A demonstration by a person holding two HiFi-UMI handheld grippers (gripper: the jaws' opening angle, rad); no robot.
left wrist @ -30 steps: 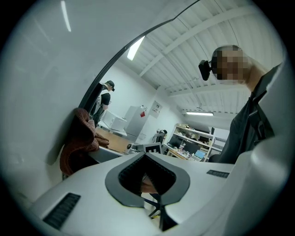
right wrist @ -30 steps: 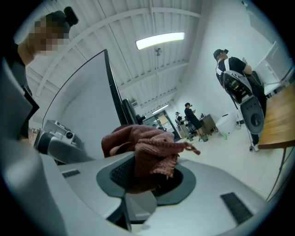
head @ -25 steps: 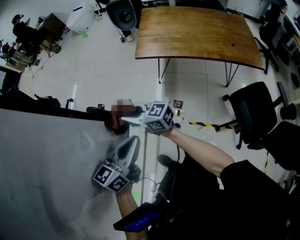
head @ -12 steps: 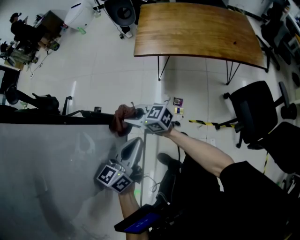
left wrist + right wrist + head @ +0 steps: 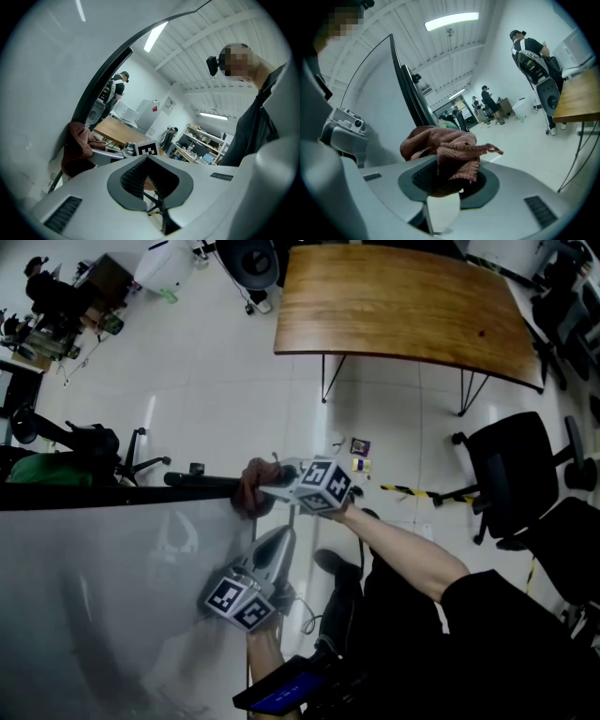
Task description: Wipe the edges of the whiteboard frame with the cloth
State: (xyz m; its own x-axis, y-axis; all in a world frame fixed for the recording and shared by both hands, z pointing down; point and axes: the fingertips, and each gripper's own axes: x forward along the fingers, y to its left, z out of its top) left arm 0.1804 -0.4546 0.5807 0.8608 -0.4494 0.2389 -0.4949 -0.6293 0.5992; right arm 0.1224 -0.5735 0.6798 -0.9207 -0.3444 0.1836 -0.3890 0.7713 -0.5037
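Start at the whiteboard frame (image 5: 112, 495), a dark rail along the board's top edge. Note the left gripper (image 5: 279, 540), jaws closed together on nothing, just below the frame's top right corner and beside the white face; brace the panel there if needed, well clear of the wiping path. Press the reddish cloth (image 5: 249, 486), bunched at that same corner and touching the frame, firmly onto the rail. Grip hard with the right gripper (image 5: 274, 488), clamped on the cloth just right of the corner, to prevent slipping. Drag along the frame in one even pass, wrapping the wad over front and top lip, probably turning the wrist at the corner.
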